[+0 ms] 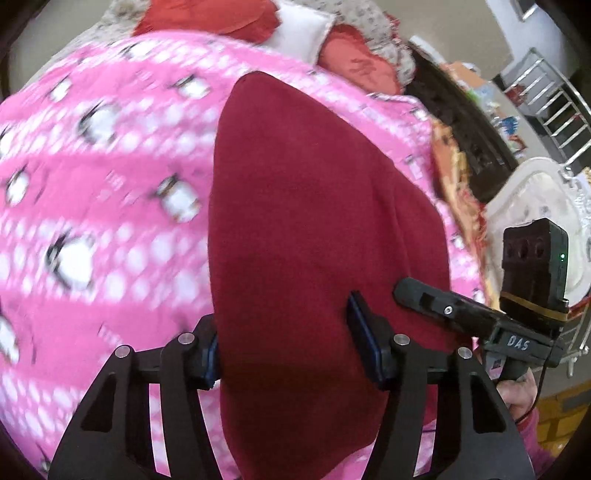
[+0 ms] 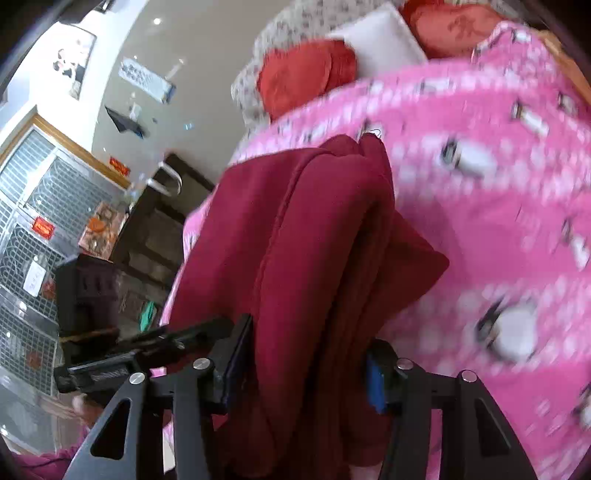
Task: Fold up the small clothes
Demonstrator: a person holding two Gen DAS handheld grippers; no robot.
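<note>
A dark red garment [image 1: 306, 229] lies over a pink penguin-print blanket [image 1: 110, 177]. In the left wrist view my left gripper [image 1: 288, 354] has its jaws apart, with the garment's near edge between them. In the right wrist view the garment [image 2: 310, 236] is bunched in thick folds, and my right gripper [image 2: 306, 373] has both pads pressed against those folds. The right gripper also shows in the left wrist view [image 1: 417, 295] at the garment's right edge. The left gripper shows at the left in the right wrist view [image 2: 155, 347].
Red cushions [image 1: 221, 18] and a white pillow [image 1: 303, 29] lie at the bed's far end. Dark wooden furniture [image 1: 454, 122] and a metal rack [image 1: 554, 107] stand to the right. In the right wrist view a window with grilles [image 2: 29, 206] is at the left.
</note>
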